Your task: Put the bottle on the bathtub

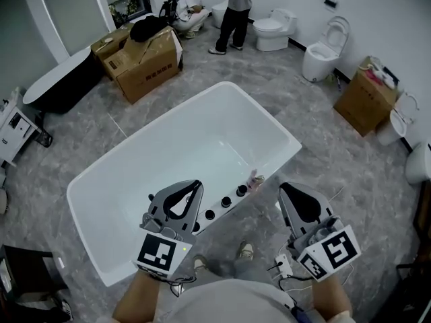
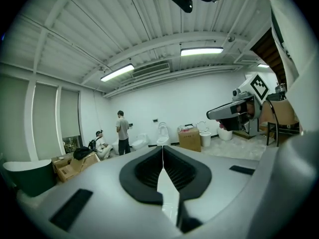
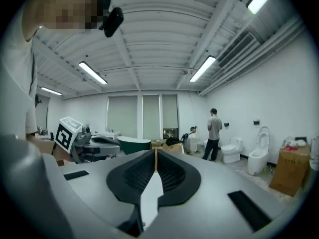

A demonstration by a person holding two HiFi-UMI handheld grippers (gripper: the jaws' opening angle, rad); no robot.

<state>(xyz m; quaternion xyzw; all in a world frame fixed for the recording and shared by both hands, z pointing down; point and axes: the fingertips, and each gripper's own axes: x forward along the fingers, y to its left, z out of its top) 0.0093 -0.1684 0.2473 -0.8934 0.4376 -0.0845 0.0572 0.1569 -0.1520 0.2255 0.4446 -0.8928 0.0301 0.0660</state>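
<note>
2 empty grippers held over a white bathtub, with the bottle on its rim.

The left gripper (image 1: 189, 191) and right gripper (image 1: 295, 200) are each clenched on nothing and point out across the room, probably to stay clear of the bathtub (image 1: 285, 138). Between them, a small pink bottle (image 1: 254, 180) stands upright on the near rim beside a row of black knobs (image 1: 225, 201), so the task looks done.

bathtub (image 1: 155, 173): centre, set diagonally. bottle (image 1: 254, 180): on its near rim, right of the knobs (image 1: 225, 201). boxes (image 1: 145, 59): behind, left. toilets (image 1: 273, 27): behind, right. carton (image 1: 366, 98): far right. second tub (image 1: 60, 83): far left.
</note>
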